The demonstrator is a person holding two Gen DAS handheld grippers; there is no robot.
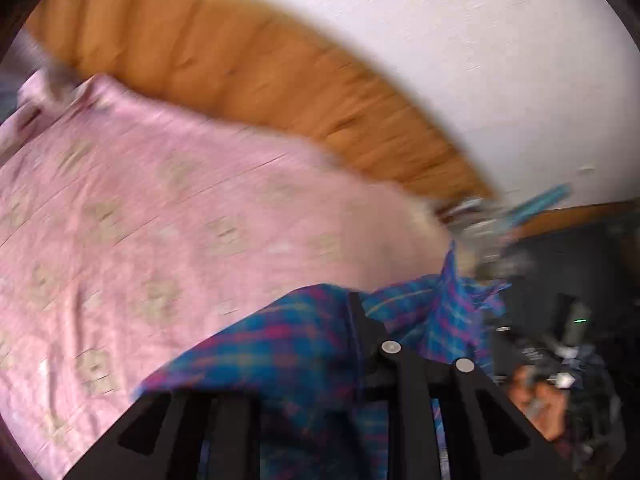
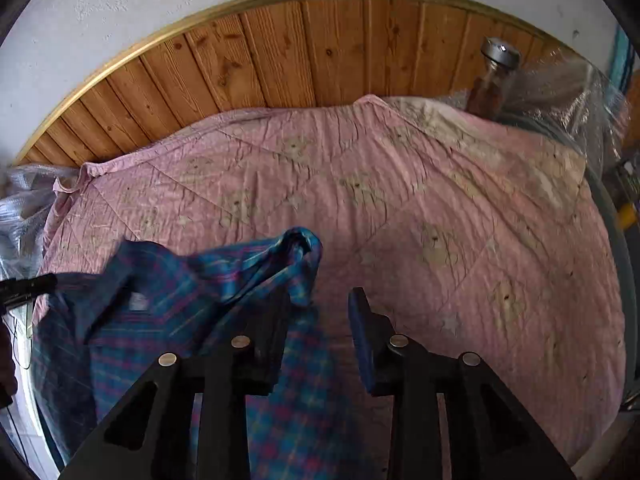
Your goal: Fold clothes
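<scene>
Pine-board panelling (image 2: 280,48) under a white plaster wall backs a bed spread with a pink quilted cover printed with pale bears (image 2: 460,208), and on that cover lies the task's thing, a blue and magenta plaid cloth garment (image 2: 168,300), bunched toward the near left of the right wrist view. The right gripper (image 2: 318,300) stands wide, with nothing between its fingers; a raised fold of the plaid drapes over and around its left finger, while its blue-padded right finger (image 2: 362,320) is over bare quilt. From these tongs the garment runs away to the left and down, its long axis lying roughly across the view, so the cloth is off-centre rather than between the jaws. The left gripper (image 1: 352,320) is buried in the same plaid, which spreads over its left finger and gathers at its tip; it seems to pinch the cloth, though motion blur and the draped fabric hide the gap, so I cannot tell for sure. Of the two, the left looks nearer the bulk. Collar, sleeves and hem cannot be made out. A lidded glass jar (image 2: 494,80) and clear plastic wrap (image 2: 568,92) sit at the far right corner.
</scene>
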